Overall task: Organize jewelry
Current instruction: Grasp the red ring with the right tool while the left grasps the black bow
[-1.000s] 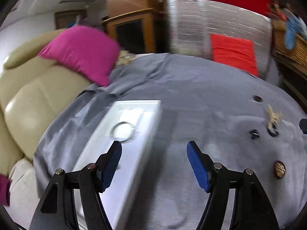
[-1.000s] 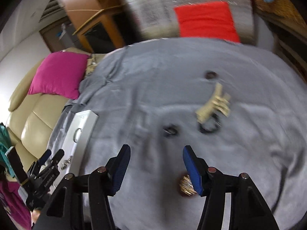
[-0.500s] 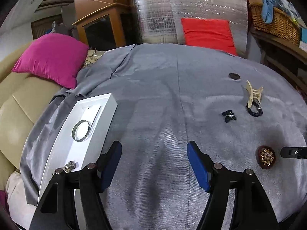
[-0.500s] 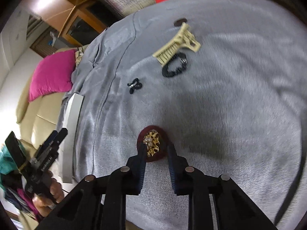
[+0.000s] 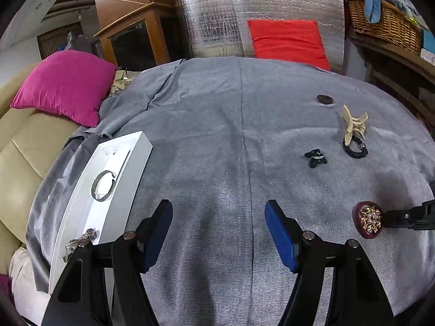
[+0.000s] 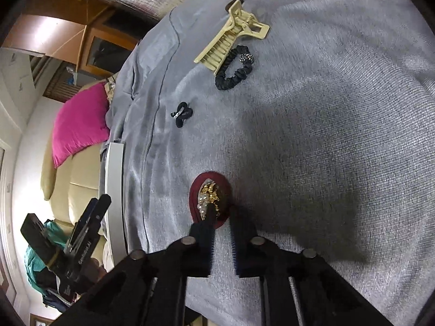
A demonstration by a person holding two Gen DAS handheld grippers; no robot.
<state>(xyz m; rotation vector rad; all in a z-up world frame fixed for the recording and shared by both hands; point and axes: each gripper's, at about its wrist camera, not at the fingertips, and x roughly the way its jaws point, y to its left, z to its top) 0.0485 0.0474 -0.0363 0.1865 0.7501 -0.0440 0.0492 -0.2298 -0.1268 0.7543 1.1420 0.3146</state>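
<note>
Left camera: sits on the left hand-held gripper, looks forward and down over the grey cloth, from a bit above.
Right camera: sits on the right hand-held gripper, tilted sideways, very close to the cloth.
Both see: the red brooch, the cream hair clip, the white tray, the pink pillow.

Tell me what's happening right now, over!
Right gripper shut on brooch, still on the cloth. Left gripper open, empty, near white tray. Nothing blocking. Over.

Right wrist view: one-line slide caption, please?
Right gripper shut on the maroon brooch lying on the grey cloth.
</note>
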